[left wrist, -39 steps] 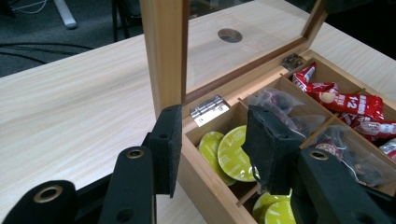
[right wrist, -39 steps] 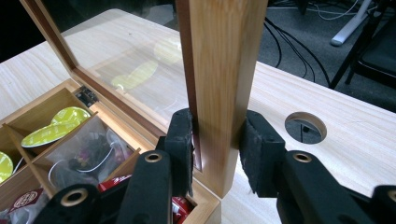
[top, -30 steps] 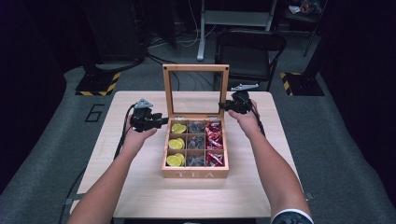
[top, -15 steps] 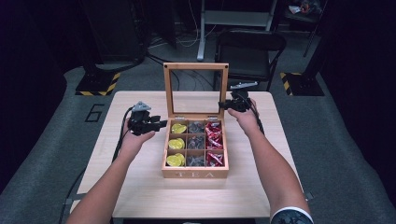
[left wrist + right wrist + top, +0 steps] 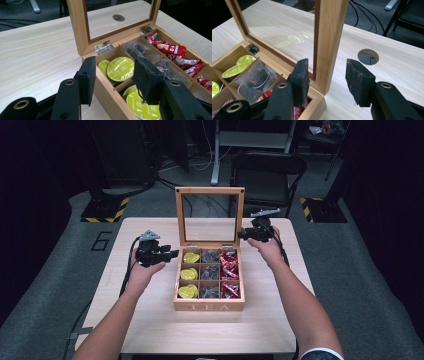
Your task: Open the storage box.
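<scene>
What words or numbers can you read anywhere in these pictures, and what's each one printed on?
"TEA": on the front wall of the wooden box, high view.
"6": on the grey floor mat left of the table.
"12": on a red sachet in the box, left gripper view.
Print on the yellow-green capsule lids: too small and blurred to read.
Other marks on the red sachets: unreadable.

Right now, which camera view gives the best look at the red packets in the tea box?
The left gripper view: the red packets lie unobstructed in the far column, with print legible. The high view shows the red packets filling the box's right column, small and without detail. The right gripper view catches a red sliver beside its gripper.
</scene>
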`<control>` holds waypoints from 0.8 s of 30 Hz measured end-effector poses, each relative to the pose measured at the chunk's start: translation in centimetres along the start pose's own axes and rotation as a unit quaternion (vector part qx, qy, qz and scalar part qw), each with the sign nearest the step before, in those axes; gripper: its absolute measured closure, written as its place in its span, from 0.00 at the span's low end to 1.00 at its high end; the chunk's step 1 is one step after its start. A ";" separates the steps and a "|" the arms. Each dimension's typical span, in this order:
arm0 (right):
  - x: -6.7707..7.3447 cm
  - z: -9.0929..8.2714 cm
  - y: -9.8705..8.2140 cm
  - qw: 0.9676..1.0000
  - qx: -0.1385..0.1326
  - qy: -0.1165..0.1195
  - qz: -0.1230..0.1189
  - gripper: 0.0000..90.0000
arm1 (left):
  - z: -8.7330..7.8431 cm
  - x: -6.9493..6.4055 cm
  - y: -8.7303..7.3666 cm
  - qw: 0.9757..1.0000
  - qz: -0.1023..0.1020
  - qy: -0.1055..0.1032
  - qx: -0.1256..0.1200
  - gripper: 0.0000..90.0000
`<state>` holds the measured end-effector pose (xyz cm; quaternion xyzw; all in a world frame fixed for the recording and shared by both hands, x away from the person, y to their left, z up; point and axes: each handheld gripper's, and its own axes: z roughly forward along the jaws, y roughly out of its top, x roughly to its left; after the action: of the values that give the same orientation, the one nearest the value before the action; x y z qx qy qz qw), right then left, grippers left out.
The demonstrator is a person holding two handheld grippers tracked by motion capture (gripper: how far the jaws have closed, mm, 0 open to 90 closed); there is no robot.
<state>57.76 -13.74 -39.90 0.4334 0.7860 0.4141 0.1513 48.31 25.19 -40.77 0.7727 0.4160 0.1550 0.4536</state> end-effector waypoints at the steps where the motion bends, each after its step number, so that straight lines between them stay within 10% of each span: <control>1: 0.1 -0.2 0.0 1.000 0.000 0.000 -0.002 0.58 | 0.0 0.0 -0.1 1.000 -0.001 0.003 -0.002 0.59; 24: 4.0 -4.5 -1.9 0.999 -0.022 0.020 -0.038 0.46 | -1.7 -0.8 -0.7 1.000 0.002 0.005 0.001 0.55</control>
<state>51.70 -13.44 -38.16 0.3914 0.7953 0.4342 0.1606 46.43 25.68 -40.29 0.7730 0.4171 0.1596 0.4505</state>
